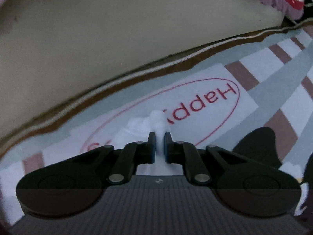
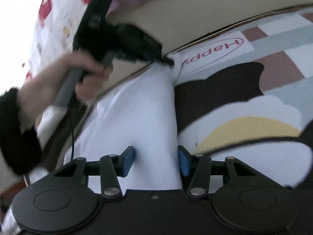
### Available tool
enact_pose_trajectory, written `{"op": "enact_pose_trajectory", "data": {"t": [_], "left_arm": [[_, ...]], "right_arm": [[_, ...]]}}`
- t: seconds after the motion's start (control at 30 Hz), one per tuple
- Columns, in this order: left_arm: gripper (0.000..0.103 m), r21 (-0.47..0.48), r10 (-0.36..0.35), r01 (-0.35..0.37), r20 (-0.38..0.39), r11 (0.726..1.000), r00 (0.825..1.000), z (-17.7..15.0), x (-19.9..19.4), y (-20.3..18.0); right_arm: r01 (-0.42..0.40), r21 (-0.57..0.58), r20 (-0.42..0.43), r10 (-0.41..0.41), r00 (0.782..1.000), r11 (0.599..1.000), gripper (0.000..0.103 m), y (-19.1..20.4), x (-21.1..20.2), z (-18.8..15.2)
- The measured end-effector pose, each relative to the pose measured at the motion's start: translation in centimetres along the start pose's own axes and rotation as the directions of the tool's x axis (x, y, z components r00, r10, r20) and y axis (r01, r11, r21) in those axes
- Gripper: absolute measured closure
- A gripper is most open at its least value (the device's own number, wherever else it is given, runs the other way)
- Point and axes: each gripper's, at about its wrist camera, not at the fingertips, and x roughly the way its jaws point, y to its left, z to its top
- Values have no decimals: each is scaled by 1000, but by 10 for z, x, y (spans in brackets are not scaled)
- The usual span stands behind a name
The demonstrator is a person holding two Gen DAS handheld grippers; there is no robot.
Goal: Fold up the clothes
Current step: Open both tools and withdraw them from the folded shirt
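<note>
A pale blue-white garment (image 2: 140, 109) lies in a long strip on the patterned bed cover. My left gripper (image 1: 159, 144) is shut on a bunched end of the garment (image 1: 159, 121), near the "Happy" print. In the right wrist view the left gripper (image 2: 168, 60) pinches the far end of the strip, held by a hand. My right gripper (image 2: 156, 160) is open, its blue pads on either side of the near end of the strip.
The bed cover (image 1: 270, 74) has grey, white and brown patches, a red "Happy" oval (image 2: 215, 51) and a dark cartoon shape (image 2: 219, 86). A beige wall or headboard (image 1: 97, 39) rises past the bed's piped edge. A purple printed cloth (image 1: 281, 0) lies at the far top.
</note>
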Motion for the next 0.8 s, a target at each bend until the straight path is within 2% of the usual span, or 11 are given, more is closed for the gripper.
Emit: {"op": "enact_pose_trajectory", "data": {"t": [0.13, 0.4, 0.43, 0.47, 0.53, 0.63, 0.67, 0.7, 0.73, 0.77, 0.8], "left_arm": [[95, 52, 53, -55, 37, 997, 998, -3, -2, -8], [97, 5, 129, -130, 87, 991, 988, -1, 8, -16], [97, -2, 144, -144, 92, 990, 985, 0, 9, -16], [97, -12, 165, -164, 98, 986, 981, 1, 8, -14], [96, -70, 129, -122, 103, 990, 986, 1, 0, -3], [81, -142, 74, -44, 216, 989, 974, -10, -40, 17], [50, -128, 134, -103, 262, 986, 956, -18, -54, 21], [9, -117, 192, -163, 309, 980, 931, -26, -68, 25], [1, -108, 247, -223, 355, 969, 901, -35, -82, 28], [6, -88, 237, -221, 328, 971, 914, -46, -87, 36], [7, -68, 227, -217, 299, 974, 927, -56, -92, 44]], "right_arm": [[-26, 28, -66, 28, 997, 999, 87, -5, -10, 1], [40, 29, -242, -32, 970, 999, 91, -1, -38, -34], [48, 17, -272, -42, 961, 999, 102, 2, -39, -38], [36, 17, -302, -29, 953, 999, 102, 4, -41, -42], [37, -39, -319, -48, 947, 999, 102, 10, -47, -43], [111, -107, -259, -135, 956, 988, 93, 18, -59, -21], [104, -100, -233, -125, 964, 990, 93, 19, -65, -12], [98, -92, -207, -115, 972, 991, 91, 21, -71, -4], [76, -73, -168, -87, 982, 994, 81, 21, -78, 2], [53, -48, -125, -58, 990, 997, 69, 21, -83, 7], [45, -29, -93, -47, 995, 999, 45, 21, -84, 9]]}}
